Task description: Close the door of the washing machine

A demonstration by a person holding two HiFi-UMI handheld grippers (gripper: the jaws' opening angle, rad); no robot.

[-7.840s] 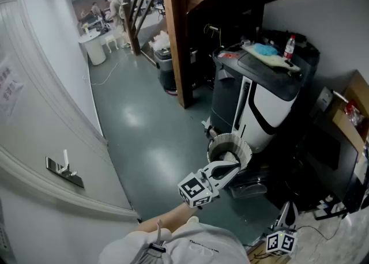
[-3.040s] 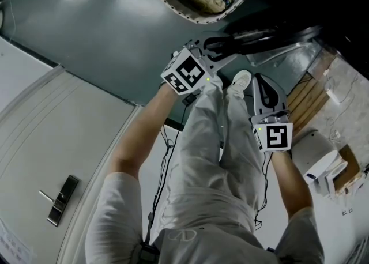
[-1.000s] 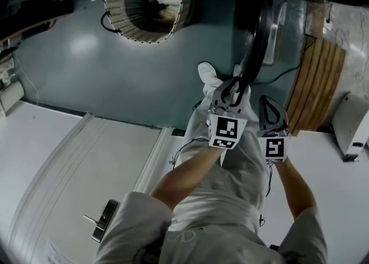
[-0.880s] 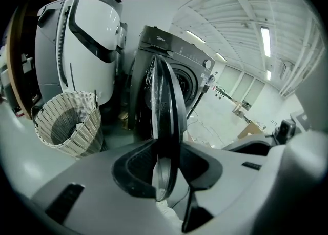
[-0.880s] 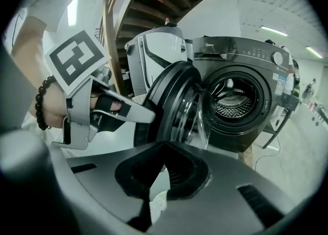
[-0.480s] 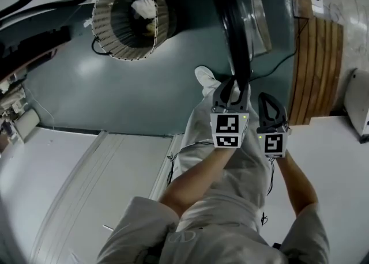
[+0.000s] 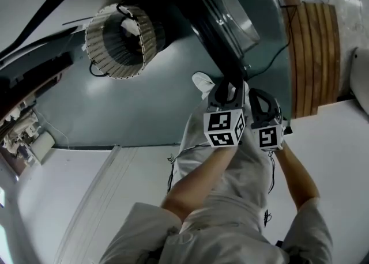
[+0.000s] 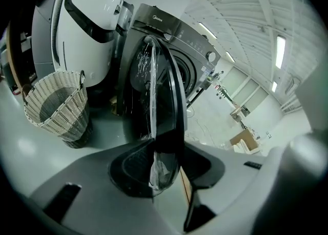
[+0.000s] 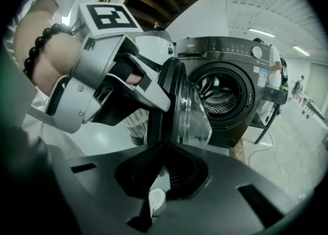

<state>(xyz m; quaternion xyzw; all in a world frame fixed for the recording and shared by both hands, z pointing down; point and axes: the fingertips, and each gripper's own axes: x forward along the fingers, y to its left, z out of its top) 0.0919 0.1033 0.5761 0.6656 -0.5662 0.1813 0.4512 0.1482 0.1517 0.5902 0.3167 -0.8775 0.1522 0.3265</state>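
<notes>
Head view: we find the left gripper (image 7: 226,86) at the rim of the dark round glass-fronted door (image 7: 228,23), with the right gripper (image 7: 258,98) beside it.
Left gripper view: the jaws have just been opening, with the rim between them.
Right gripper view: the jaws are pressed together; the door stands ajar.

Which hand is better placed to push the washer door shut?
Left. The left hand-held gripper has the door between its jaws, which have just been opening, so it could likely swing it. The right hand-held gripper is shut, beside the door.
</notes>
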